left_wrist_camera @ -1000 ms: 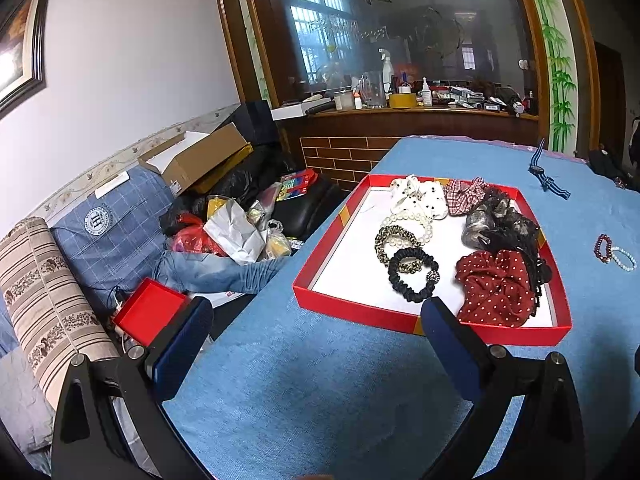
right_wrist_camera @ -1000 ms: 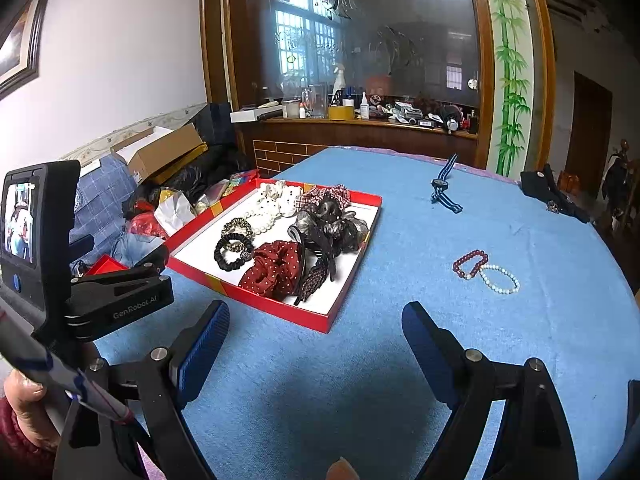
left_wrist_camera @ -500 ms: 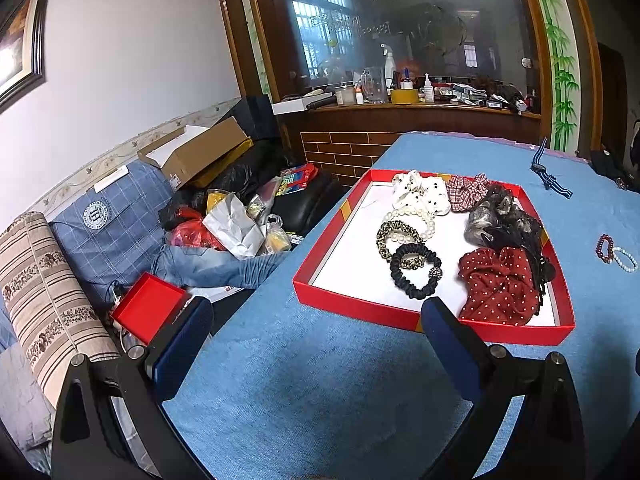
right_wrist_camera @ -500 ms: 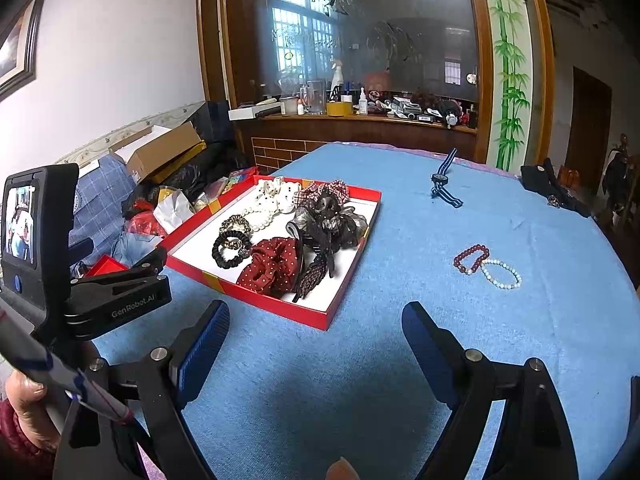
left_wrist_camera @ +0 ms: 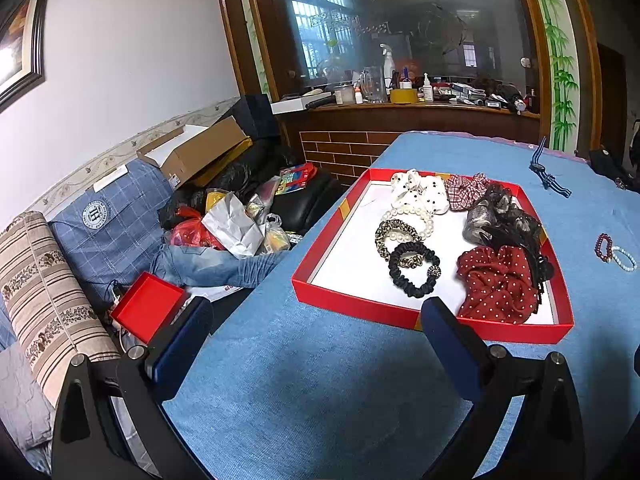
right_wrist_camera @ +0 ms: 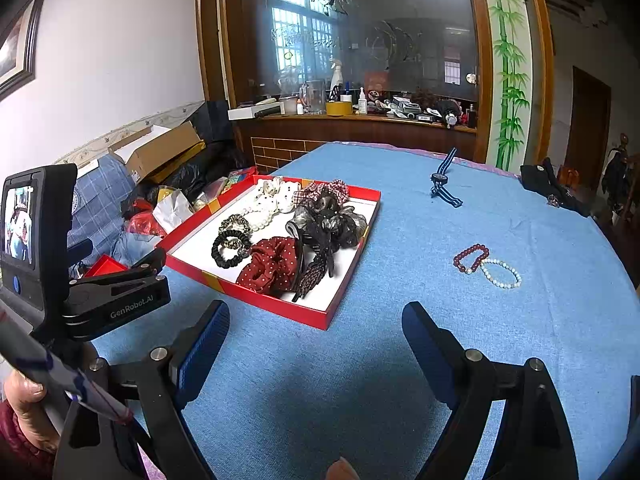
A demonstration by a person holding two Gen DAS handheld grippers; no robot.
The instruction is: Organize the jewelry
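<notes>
A red tray (left_wrist_camera: 404,314) (right_wrist_camera: 264,300) lies on the blue tablecloth and holds several scrunchies, a pearl bracelet (left_wrist_camera: 412,218) and dark hair clips. To its right, on the cloth, lie a dark red bead bracelet (right_wrist_camera: 471,258) (left_wrist_camera: 603,246) and a pale bead bracelet (right_wrist_camera: 502,274) (left_wrist_camera: 624,258). A blue striped strap (right_wrist_camera: 444,184) lies farther back. My left gripper (left_wrist_camera: 316,328) hovers open over the cloth in front of the tray, nothing between its fingers. My right gripper (right_wrist_camera: 316,336) is open too, near the tray's front right corner.
Left of the table, a sofa (left_wrist_camera: 104,220) is piled with bags, jeans, a cardboard box (left_wrist_camera: 196,152) and a small red box (left_wrist_camera: 146,312). A wooden counter (right_wrist_camera: 360,120) with bottles stands behind. The left hand-held device (right_wrist_camera: 36,240) and a hand (right_wrist_camera: 20,400) show in the right wrist view.
</notes>
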